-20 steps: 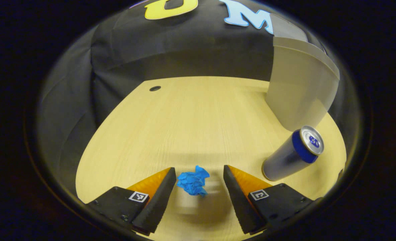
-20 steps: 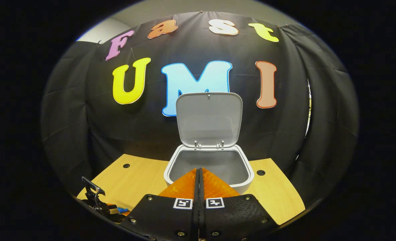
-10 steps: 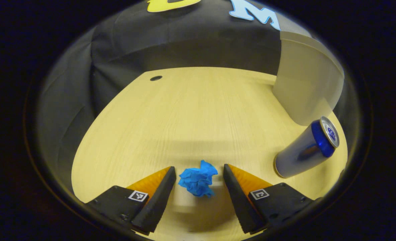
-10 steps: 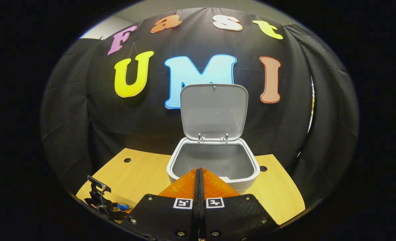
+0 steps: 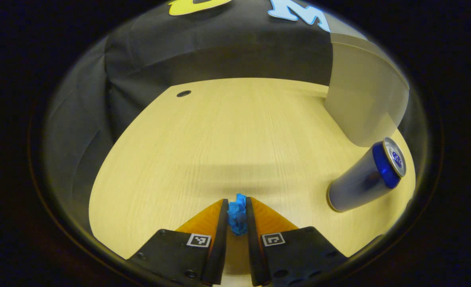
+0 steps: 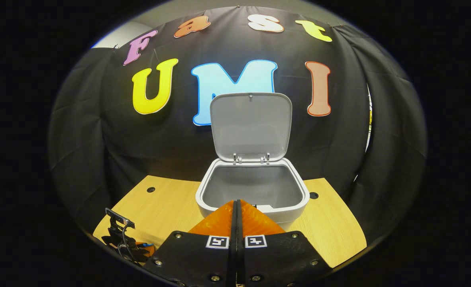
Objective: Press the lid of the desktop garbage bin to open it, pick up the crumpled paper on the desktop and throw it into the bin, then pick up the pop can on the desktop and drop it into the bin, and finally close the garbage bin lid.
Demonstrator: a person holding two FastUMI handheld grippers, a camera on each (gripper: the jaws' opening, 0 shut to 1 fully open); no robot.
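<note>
In the left gripper view my left gripper (image 5: pixel 235 207) is shut on the blue crumpled paper (image 5: pixel 237 213), squeezed thin between both fingers just above the wooden desktop (image 5: pixel 219 135). The silver and blue pop can (image 5: pixel 365 177) stands to the right, near the grey bin's wall (image 5: pixel 359 99). In the right gripper view the white bin (image 6: pixel 253 191) stands with its lid (image 6: pixel 250 125) raised upright and its inside showing. My right gripper (image 6: pixel 236 205) is shut with nothing in it, in front of the bin's near rim. The left gripper (image 6: pixel 126 243) appears low at the left of that view.
A small round cable hole (image 5: pixel 183 93) lies at the desktop's far left, and two more holes (image 6: pixel 151 189) (image 6: pixel 313 195) flank the bin in the right gripper view. The black cloth wall closes off the back and sides of the desk.
My left gripper's fingers have closed from wide apart onto the blue paper, squashing it. The right gripper view has shifted slightly, with the bin a little higher in it.
</note>
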